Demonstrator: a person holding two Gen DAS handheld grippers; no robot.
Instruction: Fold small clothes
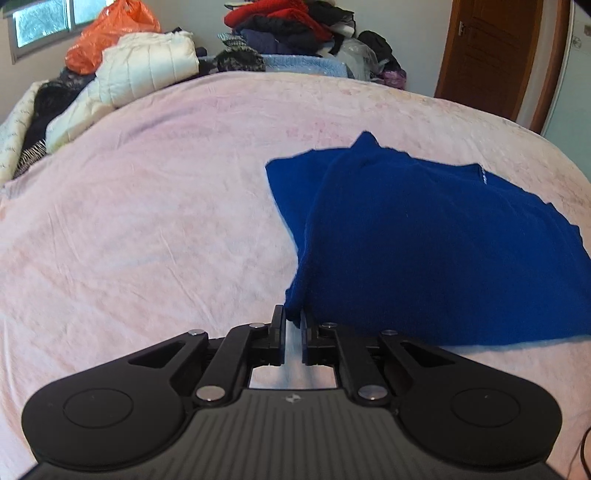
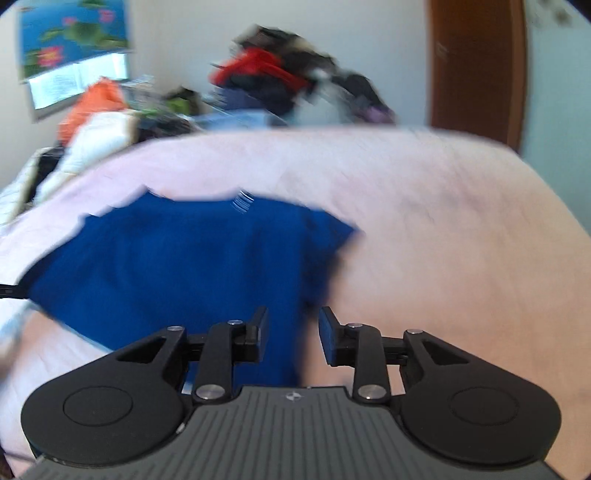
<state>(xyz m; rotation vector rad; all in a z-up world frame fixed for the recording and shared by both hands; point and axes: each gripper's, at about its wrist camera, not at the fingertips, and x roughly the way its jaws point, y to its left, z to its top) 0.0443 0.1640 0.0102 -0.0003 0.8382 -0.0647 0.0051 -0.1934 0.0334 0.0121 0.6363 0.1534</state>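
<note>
Pink fleece bedspread (image 1: 147, 221), soft and faintly creased, fills both views; it's my folding surface. In the left wrist view, upper left holds a crinkly orange plastic bag (image 1: 110, 33) and a cream quilted puffer jacket (image 1: 147, 66), with a heap of dark and red clothes (image 1: 288, 26) at top centre, probably waiting their turn. Lower centre, my left gripper (image 1: 293, 325) has its jaws pressed nearly together, pinching the near corner of the deep blue knit garment (image 1: 424, 240). The cloth rises from the pinch in a soft ridge, so I judge I'm lifting that edge to carry it over in a fold. The rest lies flat at centre right, thick, matte, one layer already overlapping another.

Right wrist view is blurred. The blue garment (image 2: 184, 266) spreads across centre left, a small white striped label (image 2: 243, 201) near its far edge. My right gripper (image 2: 293, 328) is spread wide, holding nothing, poised over the garment's right edge, likely to take that side. A brown wooden door (image 2: 476, 66) stands upper right.
</note>
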